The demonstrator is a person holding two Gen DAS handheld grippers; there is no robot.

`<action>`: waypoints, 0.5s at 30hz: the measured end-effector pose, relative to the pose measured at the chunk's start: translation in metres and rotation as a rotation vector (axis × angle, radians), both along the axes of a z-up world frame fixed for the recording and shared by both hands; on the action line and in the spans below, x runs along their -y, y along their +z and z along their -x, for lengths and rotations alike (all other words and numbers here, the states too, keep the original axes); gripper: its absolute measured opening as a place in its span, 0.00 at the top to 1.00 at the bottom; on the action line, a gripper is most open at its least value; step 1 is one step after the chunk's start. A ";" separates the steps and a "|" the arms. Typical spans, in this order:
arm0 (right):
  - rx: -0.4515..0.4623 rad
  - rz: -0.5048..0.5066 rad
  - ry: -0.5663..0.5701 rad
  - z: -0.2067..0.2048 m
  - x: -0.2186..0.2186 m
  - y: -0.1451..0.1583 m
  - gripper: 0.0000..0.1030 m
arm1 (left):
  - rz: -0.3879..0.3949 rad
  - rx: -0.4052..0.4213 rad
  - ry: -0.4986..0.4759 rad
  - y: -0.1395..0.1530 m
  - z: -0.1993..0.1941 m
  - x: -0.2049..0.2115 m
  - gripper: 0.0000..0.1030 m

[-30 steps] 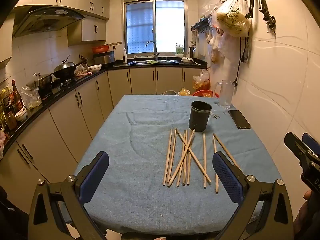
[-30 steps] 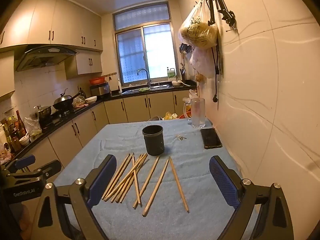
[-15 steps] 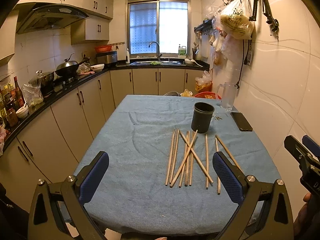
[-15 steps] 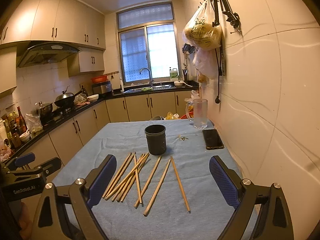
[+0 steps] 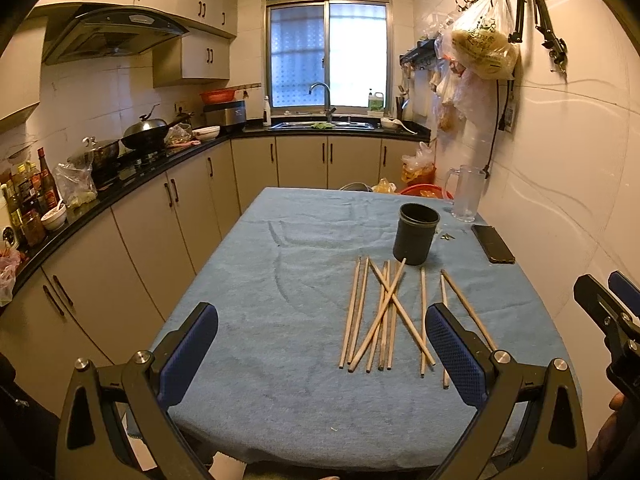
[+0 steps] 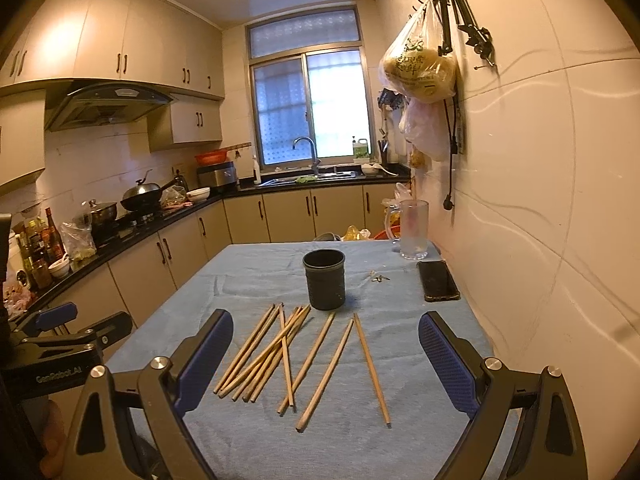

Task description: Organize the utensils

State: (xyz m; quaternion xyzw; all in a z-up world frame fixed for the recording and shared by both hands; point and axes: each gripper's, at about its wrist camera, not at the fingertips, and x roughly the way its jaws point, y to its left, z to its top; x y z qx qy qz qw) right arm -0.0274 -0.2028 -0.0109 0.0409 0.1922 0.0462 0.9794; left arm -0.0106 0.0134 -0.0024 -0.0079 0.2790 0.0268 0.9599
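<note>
Both our grippers, left gripper and right gripper, gape wide, holding nothing. Risk: chopsticks at frame centre overlap, so pinching one drags neighbours or tips the cup.

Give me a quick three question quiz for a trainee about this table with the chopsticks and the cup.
1. True or false: the dark round plastic cup already holds chopsticks.
2. Multiple choice: the black flat phone lies (A) left of the cup, (B) by the wall, right of the cup, (C) under the chopsticks.
3. How do the jaws of the right gripper and the left gripper stand?

Key: 1 false; the wooden chopsticks all lie on the blue cloth-covered table. 2 B. 3 Both open, empty.
</note>
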 end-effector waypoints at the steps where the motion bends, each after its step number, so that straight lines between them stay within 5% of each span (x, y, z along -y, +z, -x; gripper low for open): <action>1: -0.001 0.000 0.009 -0.001 0.000 -0.001 0.07 | -0.004 0.000 0.006 0.000 0.001 0.000 0.00; 15: -0.024 -0.019 0.110 -0.014 0.005 -0.027 0.07 | -0.038 -0.033 0.051 -0.014 -0.003 0.013 0.00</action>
